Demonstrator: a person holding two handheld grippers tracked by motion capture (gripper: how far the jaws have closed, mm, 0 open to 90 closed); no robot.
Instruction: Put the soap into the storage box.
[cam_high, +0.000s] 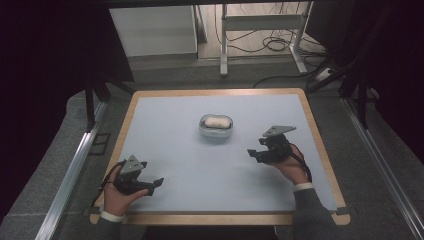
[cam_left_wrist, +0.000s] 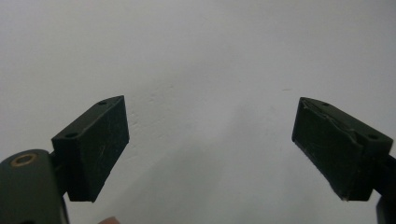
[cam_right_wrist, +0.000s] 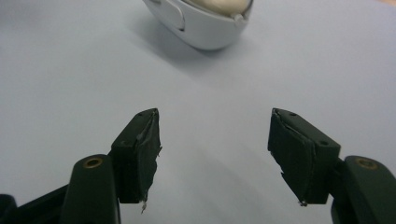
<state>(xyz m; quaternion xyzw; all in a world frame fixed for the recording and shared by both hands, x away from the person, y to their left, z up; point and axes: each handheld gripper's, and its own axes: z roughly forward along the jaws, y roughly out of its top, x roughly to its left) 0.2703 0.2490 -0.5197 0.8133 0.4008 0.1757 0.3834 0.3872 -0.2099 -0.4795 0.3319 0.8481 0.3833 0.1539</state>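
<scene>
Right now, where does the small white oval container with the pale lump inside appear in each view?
High view: the white oval container sits mid-table, ahead of both grippers.
Left gripper view: I see open jaws over bare mat, not the container.
Right gripper view: it is at the top edge, cut off.
Shared landmark: the pale blue mat.

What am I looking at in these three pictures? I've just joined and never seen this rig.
No robot here: a person holds a two-jaw gripper in each hand. The high view looks down on the table; the left gripper is near the front, the right gripper farther in. The other two pictures come from cameras riding on each gripper, looking along its black jaws. Both stand open and hold nothing. On the table lies one white container with something pale inside; the right gripper's camera faces it.
</scene>
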